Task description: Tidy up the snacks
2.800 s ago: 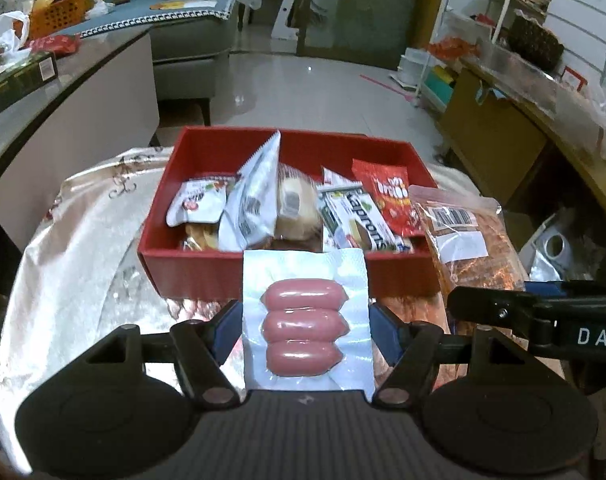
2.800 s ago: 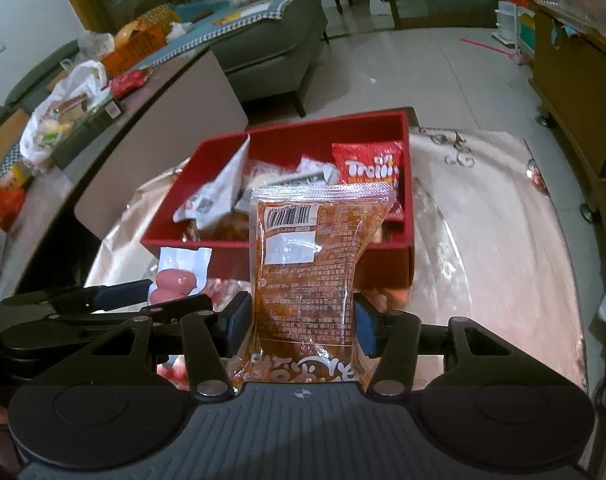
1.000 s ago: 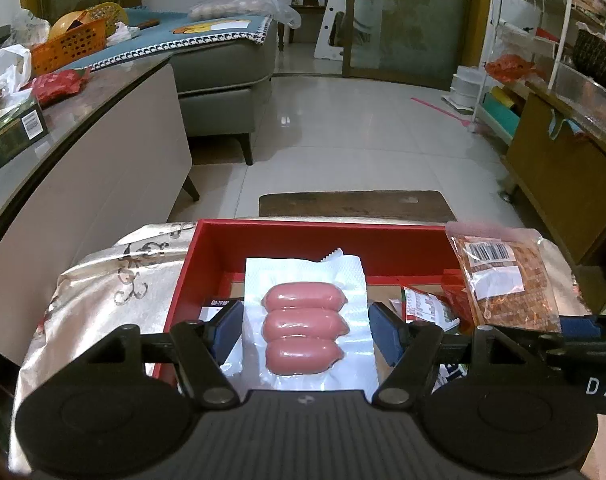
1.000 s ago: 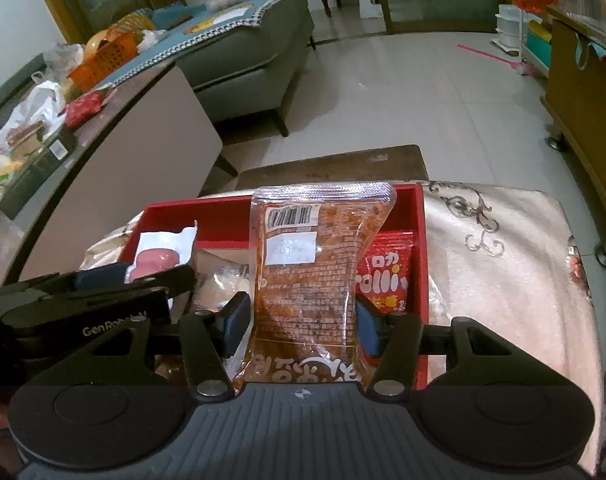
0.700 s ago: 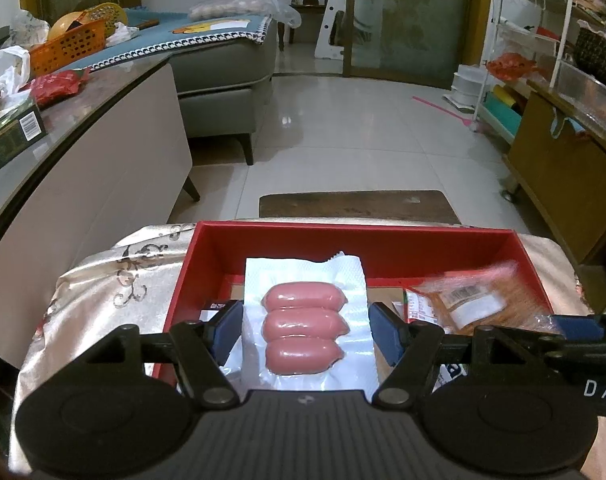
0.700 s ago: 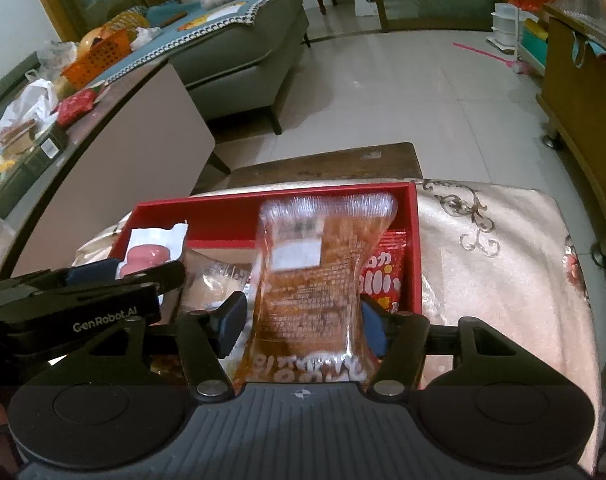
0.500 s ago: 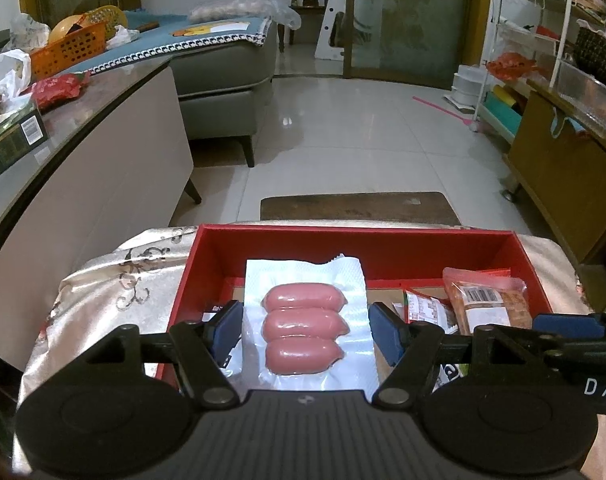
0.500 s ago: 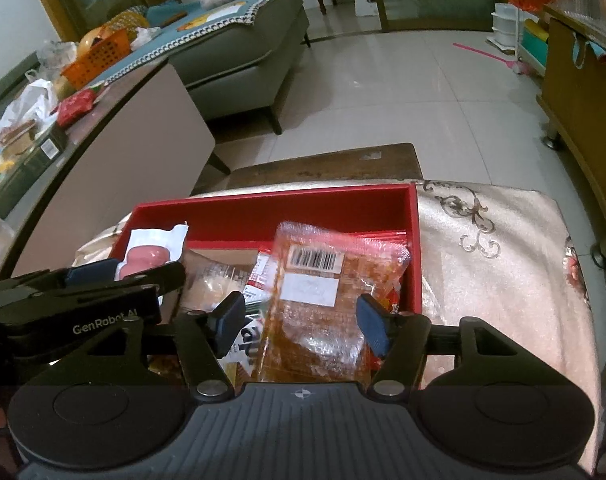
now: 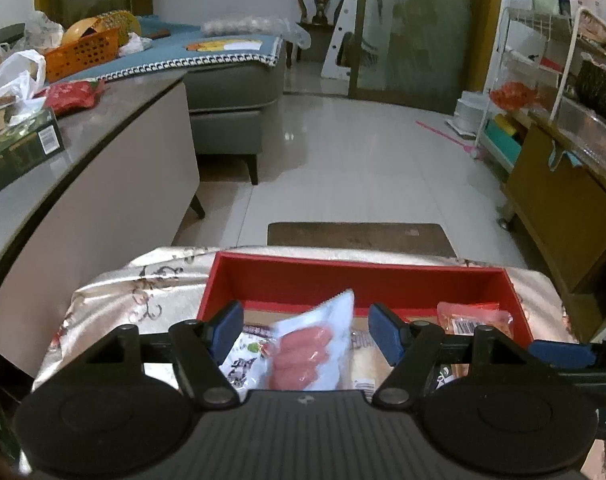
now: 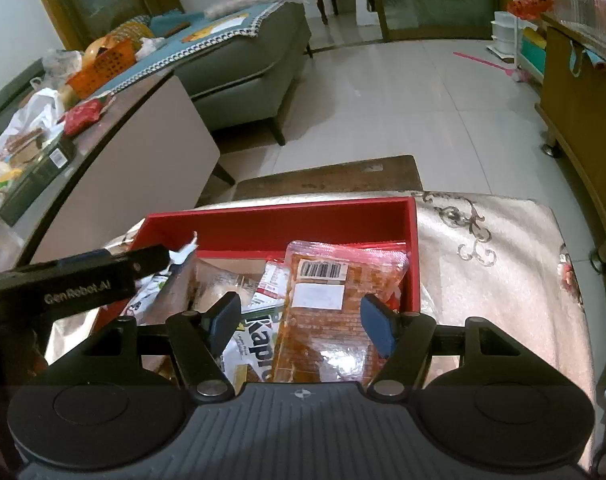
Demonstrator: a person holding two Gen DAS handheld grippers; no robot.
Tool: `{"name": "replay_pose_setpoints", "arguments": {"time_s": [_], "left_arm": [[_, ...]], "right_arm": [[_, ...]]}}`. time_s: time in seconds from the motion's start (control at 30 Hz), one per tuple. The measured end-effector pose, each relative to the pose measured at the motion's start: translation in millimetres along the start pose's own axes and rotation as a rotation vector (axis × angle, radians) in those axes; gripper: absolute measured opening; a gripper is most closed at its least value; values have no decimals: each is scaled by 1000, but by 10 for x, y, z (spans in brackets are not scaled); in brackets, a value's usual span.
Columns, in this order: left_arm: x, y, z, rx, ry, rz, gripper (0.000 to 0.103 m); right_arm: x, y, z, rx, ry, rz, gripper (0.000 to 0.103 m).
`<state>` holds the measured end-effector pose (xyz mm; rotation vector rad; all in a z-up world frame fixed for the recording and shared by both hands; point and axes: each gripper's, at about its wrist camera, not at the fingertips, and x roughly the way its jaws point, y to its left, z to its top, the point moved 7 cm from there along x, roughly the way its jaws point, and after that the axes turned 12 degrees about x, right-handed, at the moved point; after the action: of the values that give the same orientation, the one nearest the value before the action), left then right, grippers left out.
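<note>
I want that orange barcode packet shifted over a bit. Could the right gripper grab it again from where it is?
Probably yes. The orange barcode packet lies on top of the other snacks in the red box, between the open pads of the right gripper, whose jaws have just been opening; nothing covers it.

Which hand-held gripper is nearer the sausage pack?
Left. The left hand-held gripper straddles the sausage pack, pads apart; the right hand-held gripper hangs over the orange packet alongside.

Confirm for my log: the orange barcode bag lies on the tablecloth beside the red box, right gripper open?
No: the orange barcode bag lies inside the red box, not on the tablecloth; the right wrist view shows it. The right gripper is open: its jaws have just been opening, bag loose between them.
</note>
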<state>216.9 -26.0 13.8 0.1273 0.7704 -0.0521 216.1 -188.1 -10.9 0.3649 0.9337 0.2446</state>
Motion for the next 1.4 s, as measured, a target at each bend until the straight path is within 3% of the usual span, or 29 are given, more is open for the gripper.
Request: {"name": "replay_pose_setpoints", "arguments": {"time_s": [0.53,1.4], "left_arm": [[-222,2,-178,12,14,-11,63],[-730,-67,-672,34,28,-11,63]], "right_arm": [[-98,54,-59,5,-12,-1,77],[-437,157,-564,-5,8,-9,83]]}}
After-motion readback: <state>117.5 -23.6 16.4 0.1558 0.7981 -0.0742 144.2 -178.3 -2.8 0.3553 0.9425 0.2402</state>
